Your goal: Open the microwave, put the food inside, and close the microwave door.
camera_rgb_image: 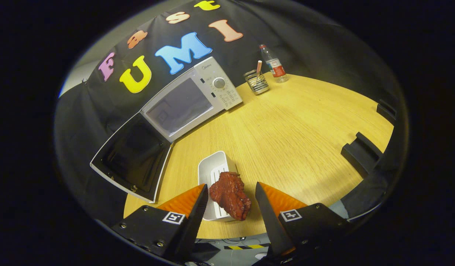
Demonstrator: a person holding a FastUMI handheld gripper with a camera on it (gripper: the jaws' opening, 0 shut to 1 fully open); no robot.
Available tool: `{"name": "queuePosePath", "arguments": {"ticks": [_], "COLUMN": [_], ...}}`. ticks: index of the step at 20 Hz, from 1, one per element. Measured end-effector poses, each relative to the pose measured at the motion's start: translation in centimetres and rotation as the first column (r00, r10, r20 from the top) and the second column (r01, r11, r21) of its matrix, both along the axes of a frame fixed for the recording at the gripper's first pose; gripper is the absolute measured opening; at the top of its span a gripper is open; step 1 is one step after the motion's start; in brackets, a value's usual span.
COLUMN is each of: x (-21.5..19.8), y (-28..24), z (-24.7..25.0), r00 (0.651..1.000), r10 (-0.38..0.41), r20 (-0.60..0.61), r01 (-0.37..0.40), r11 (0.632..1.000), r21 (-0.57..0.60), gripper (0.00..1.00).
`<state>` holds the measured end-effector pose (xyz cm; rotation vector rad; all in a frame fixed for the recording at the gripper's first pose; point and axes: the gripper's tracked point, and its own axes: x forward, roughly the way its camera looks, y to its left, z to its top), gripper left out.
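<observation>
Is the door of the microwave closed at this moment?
No, the microwave door is swung wide open beside the microwave, while the open gripper has the red meat between its fingers, not touching it.

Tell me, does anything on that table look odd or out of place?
The meat hangs half over the edge of its white tray rather than lying flat in it, between the open jaws of the gripper. The microwave door is open.
</observation>
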<state>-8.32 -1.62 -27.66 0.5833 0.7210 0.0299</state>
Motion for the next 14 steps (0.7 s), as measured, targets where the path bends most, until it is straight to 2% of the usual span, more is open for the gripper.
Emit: {"name": "queuePosePath", "arguments": {"ticks": [2, 4, 5, 7, 8, 14], "x": [0.1, 0.1, -0.2, 0.7, -0.1, 0.7], "y": [-0.6, -0.7, -0.5, 0.8, 0.5, 1.3], "z": [-0.5, -0.3, -0.3, 0.5, 1.4, 2.8], "r00": [0.999, 0.999, 0.998, 1.000, 1.000, 0.995], "r10": [-0.020, -0.019, -0.013, 0.004, 0.016, 0.100], "r20": [-0.031, -0.051, -0.055, -0.011, -0.012, -0.003], "r01": [0.019, 0.019, 0.013, -0.004, -0.015, -0.100], "r11": [0.999, 1.000, 1.000, 0.998, 0.999, 0.993], "r21": [-0.027, -0.001, 0.006, 0.068, 0.041, -0.059], "gripper": [0.47, 0.35, 0.35, 0.22, 0.10, 0.10]}}
